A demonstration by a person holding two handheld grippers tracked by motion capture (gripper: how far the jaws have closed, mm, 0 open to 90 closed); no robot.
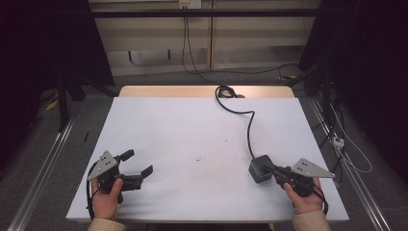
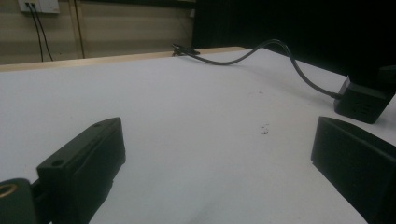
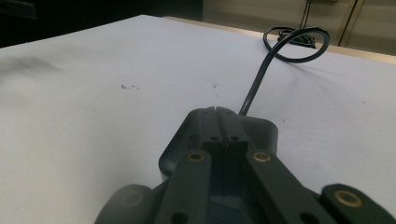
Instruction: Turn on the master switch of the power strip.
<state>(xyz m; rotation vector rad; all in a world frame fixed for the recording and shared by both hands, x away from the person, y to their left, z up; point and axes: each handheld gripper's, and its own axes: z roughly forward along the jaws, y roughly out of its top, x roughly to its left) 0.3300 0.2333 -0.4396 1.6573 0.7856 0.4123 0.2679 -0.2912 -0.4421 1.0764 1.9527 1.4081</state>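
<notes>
High view, right gripper [image 1: 271,168] jaws closed, touching black box [image 1: 259,169]

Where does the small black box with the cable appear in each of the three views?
High view: black box low right on the white table, at the right gripper tips.
Left gripper view: far right edge.
Right gripper view: bottom centre, under the shut jaws.
Shared landmark: its cable.

Adapter [image 1: 260,168] on table [image 1: 192,125], right side; cable [image 1: 243,113] runs behind it.
</notes>
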